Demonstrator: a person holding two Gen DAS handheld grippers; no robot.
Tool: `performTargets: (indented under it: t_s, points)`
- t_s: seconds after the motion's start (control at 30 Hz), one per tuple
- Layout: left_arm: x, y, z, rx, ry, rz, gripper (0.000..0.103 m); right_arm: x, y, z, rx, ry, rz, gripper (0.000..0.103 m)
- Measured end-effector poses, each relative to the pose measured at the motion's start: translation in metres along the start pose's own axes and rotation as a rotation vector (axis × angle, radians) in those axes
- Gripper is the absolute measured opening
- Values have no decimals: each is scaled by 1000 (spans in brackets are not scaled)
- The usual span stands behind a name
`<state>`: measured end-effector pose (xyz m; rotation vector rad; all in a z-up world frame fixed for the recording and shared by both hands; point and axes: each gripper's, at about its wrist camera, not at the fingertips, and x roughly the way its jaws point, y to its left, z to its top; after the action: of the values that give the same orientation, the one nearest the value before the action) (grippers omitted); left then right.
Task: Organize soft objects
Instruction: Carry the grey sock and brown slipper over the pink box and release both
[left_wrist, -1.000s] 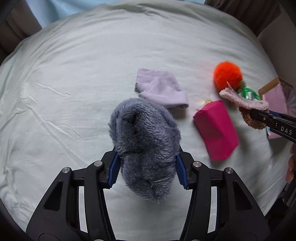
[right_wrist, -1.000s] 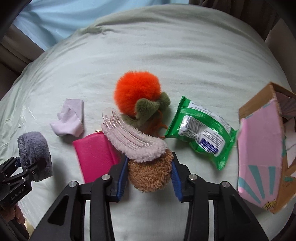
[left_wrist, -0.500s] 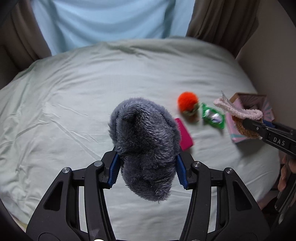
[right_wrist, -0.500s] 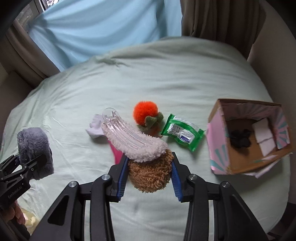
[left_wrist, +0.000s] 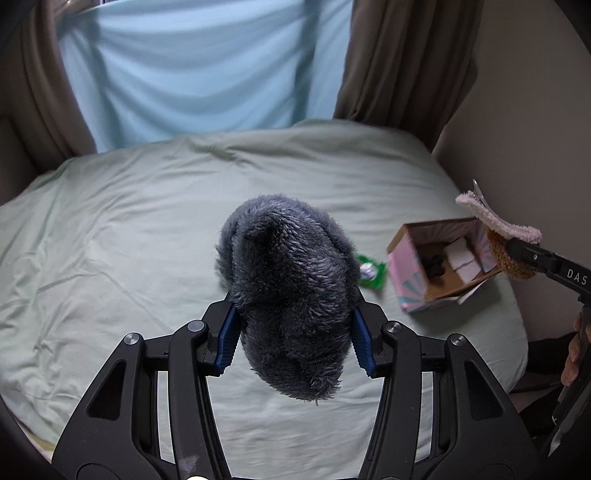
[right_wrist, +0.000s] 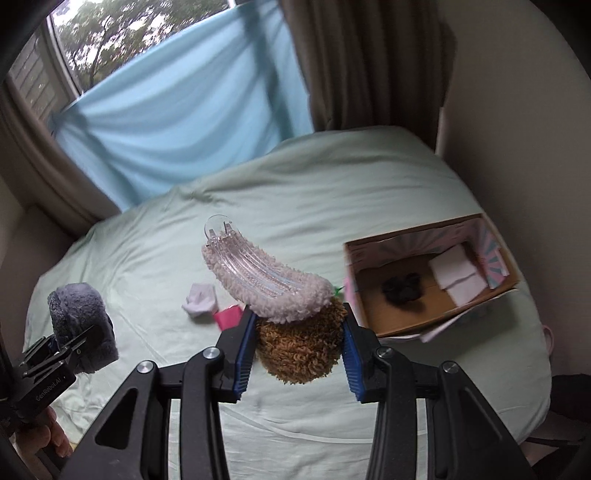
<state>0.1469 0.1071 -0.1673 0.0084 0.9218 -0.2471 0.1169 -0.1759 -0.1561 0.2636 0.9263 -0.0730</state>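
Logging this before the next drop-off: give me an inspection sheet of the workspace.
Surface: bed, pale green sheet, wrinkled.
Job's things: grey fluffy item and fluffy hair claw, both held above the bed; open box holding a black item and white pads.
Clutter: white cloth, pink pouch, green packet.
Grippers: left gripper and right gripper each clamped.
Cables: nothing seen.
Surroundings: blue curtain, window.

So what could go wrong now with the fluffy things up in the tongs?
The hair clip sticks far out of the right tongs, gripped only at its brown end, so it might tip or slip. The box already holds things, so drops could miss. The grey plush hides much of the left tongs' view.
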Motion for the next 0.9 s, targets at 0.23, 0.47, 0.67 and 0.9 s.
performTargets:
  t_s: [0.23, 0.47, 0.67, 0.9]
  points:
    - [-1, -88, 14, -11, -31, -13, 48, -26, -66, 23, -8, -28, -6, 38]
    - [36, -184, 33, 1, -15, -29, 48, -26, -149, 53, -45, -24, -15, 38]
    - [91, -249, 40, 15, 66, -44, 48, 7, -216, 70, -49, 37, -21, 38]
    - [167, -300, 43, 82, 176, -77, 48, 57, -262, 74, -44, 133, -9, 38]
